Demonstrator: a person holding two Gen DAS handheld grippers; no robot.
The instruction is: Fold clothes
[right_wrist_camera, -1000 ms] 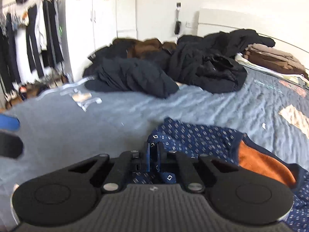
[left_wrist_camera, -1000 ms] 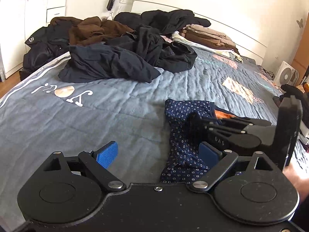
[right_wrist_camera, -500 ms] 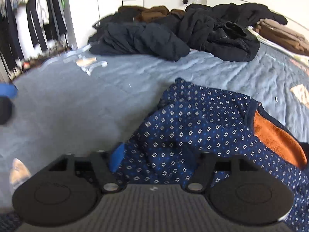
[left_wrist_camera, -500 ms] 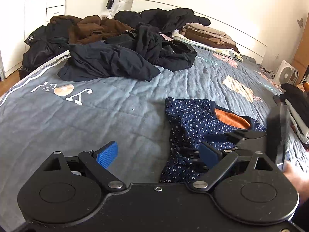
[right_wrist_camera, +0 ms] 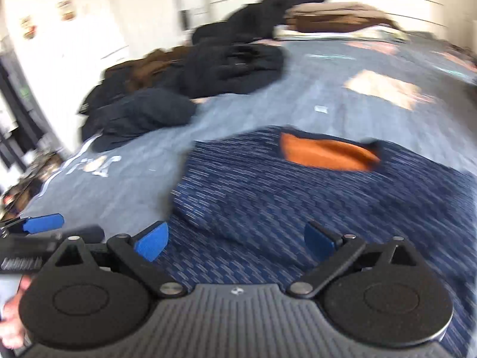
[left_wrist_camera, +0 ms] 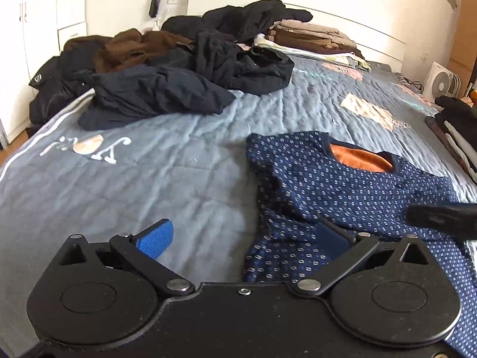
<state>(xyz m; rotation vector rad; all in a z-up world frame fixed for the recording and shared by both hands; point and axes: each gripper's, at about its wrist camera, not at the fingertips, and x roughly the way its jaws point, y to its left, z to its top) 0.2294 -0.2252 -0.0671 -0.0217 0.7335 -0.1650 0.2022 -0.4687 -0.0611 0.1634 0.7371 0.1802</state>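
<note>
A navy sweater (left_wrist_camera: 342, 185) with small white squares and an orange lining at the neck lies spread on the grey-blue bedcover (left_wrist_camera: 149, 173). My left gripper (left_wrist_camera: 244, 240) hovers at the sweater's left edge. Its jaws are opening wide and hold nothing, and its right pad stands over a fold of the cloth. My right gripper (right_wrist_camera: 235, 243) hangs just above the sweater (right_wrist_camera: 298, 194). Its jaws are opening and the pads stand clear of the fabric. That view is blurred by motion. The left gripper's blue pad (right_wrist_camera: 44, 223) shows at its left edge.
A heap of black, navy and brown clothes (left_wrist_camera: 184, 68) covers the far left of the bed. Folded beige and brown garments (left_wrist_camera: 310, 35) are stacked by the headboard, with another folded stack (left_wrist_camera: 456, 125) at the right edge. A white fan (left_wrist_camera: 441, 83) stands beyond the bed. A hand (right_wrist_camera: 12, 313) shows low left.
My right gripper let go of the sweater fabric it pinched, opened wide and swung off to the right. The left gripper opened a little wider and shifted slightly.
</note>
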